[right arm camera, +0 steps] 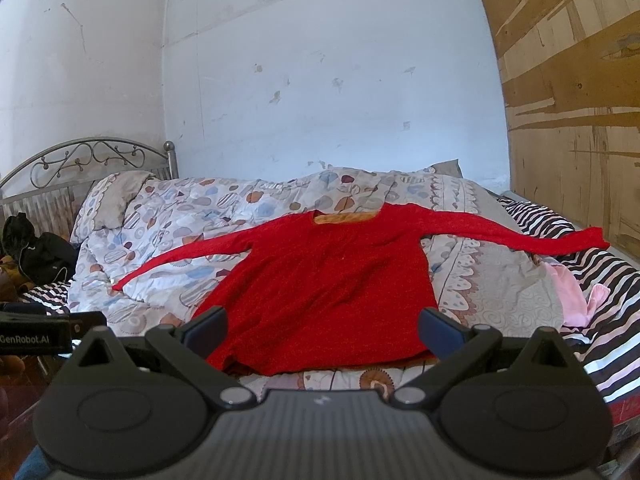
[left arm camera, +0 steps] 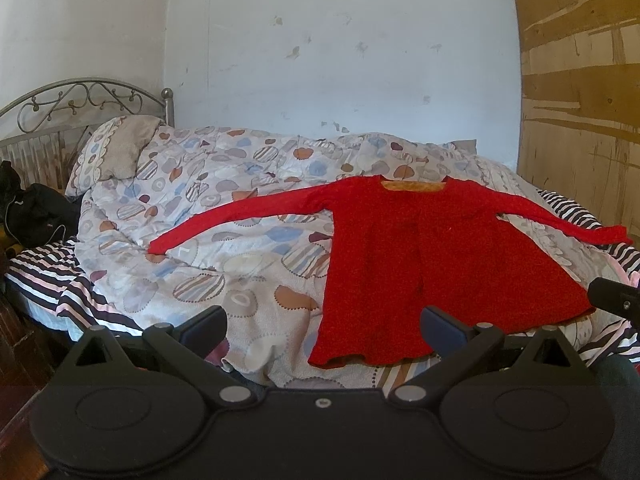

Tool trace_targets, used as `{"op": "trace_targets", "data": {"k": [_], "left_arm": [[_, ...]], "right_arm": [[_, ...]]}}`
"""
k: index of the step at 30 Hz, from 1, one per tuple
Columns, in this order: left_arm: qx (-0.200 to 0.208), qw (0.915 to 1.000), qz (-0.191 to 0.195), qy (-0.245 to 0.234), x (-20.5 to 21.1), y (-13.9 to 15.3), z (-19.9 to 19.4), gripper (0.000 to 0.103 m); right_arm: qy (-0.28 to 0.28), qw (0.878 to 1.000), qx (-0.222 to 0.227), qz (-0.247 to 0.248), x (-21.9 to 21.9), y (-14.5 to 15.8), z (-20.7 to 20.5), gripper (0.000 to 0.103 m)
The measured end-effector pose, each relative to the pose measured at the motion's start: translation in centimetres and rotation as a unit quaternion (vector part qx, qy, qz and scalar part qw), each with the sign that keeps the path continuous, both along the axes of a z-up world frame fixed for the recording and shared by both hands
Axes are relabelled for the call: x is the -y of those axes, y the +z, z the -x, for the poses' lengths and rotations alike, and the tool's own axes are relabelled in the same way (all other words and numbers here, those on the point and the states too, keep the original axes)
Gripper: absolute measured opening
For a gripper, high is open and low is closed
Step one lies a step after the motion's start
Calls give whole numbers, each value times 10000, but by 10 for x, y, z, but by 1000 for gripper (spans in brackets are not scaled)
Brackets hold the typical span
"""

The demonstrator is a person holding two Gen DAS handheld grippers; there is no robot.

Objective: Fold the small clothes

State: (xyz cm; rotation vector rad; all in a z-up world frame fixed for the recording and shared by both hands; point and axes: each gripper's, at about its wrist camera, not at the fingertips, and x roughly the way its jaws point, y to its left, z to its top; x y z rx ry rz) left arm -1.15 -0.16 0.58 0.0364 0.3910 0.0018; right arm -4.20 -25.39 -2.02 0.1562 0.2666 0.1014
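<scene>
Red long-sleeved top (left arm camera: 432, 264) lies flat on the patterned duvet (left arm camera: 224, 240) of a bed, front up, neckline away from both tongs, hem nearest them. Both sleeves spread out sideways; left sleeve (left arm camera: 240, 216) runs long across the duvet, right sleeve (right arm camera: 520, 236) reaches onto the striped sheet (right arm camera: 616, 292).

Left tongs (left arm camera: 324, 326) spread wide, nothing between the fingers, held off the bed just short of the hem. From the left wrist view the hem's left corner sits ahead between the fingers, the top's body ahead and right of centre.

Right tongs (right arm camera: 322, 326) also spread wide, empty, just short of the hem. From the right wrist view the top's lower body fills the gap between the fingers, the hem just ahead of the tips; cannot tell if the tips touch fabric.

Each tongs shows at the edge of the other's view: right one at the far right of the left view, left one at the far left of the right view, with "GenRobot.AI" lettering on it.

Pink cloth (right arm camera: 572, 296) lies on the striped sheet, right of the right tongs, apart from the top. Pillow (left arm camera: 116, 152) sits ahead-left against the metal headboard (left arm camera: 80, 100). Black bag or garment (left arm camera: 36, 212) far left near the headboard. White wall (left arm camera: 340, 60) behind the bed, wooden panel (left arm camera: 580, 100) on the right.
</scene>
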Motion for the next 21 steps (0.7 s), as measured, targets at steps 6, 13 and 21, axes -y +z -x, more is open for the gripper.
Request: {"op": "trace_targets", "data": {"k": [6, 13, 21], "left_arm": [[-12, 10000, 5, 3, 0, 0, 0, 102], [-19, 10000, 7, 14, -1, -2, -1, 102], [-14, 10000, 10, 8, -1, -3, -1, 102]], "right_arm": [[1, 10000, 12, 2, -1, 0, 0, 103], [21, 10000, -3, 9, -3, 0, 1, 103], [21, 10000, -12, 7, -2, 0, 0, 103]]}}
